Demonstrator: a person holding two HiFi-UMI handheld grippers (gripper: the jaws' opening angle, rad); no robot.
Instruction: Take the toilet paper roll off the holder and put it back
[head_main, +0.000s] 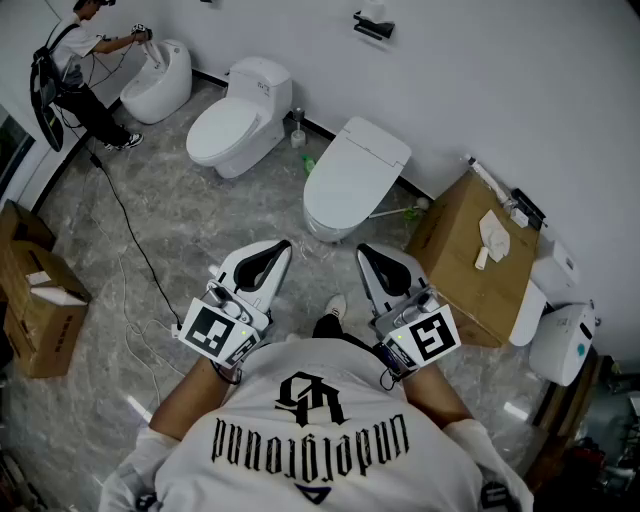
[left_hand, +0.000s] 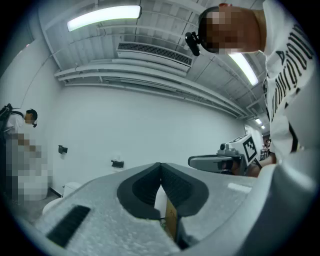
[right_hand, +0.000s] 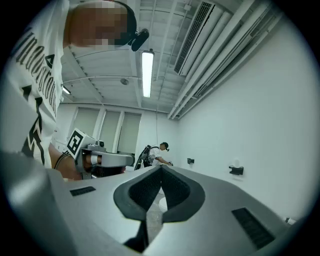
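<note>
The black toilet paper holder (head_main: 372, 28) hangs high on the white wall, with the white roll (head_main: 374, 11) on it. It is small and far off in the left gripper view (left_hand: 117, 163) and the right gripper view (right_hand: 236, 170). I hold both grippers close to my chest, pointing forward over the floor. My left gripper (head_main: 283, 247) is shut with nothing between its jaws (left_hand: 160, 165). Beside it, my right gripper (head_main: 364, 250) is likewise shut and empty (right_hand: 161, 168). Both are far from the holder.
Three white toilets (head_main: 240, 120) (head_main: 350, 180) (head_main: 160, 80) stand along the wall. A large cardboard box (head_main: 470, 260) is at the right, with smaller boxes (head_main: 35, 300) at the left. Another person (head_main: 80, 60) works at the far left, and a cable (head_main: 130, 230) trails across the floor.
</note>
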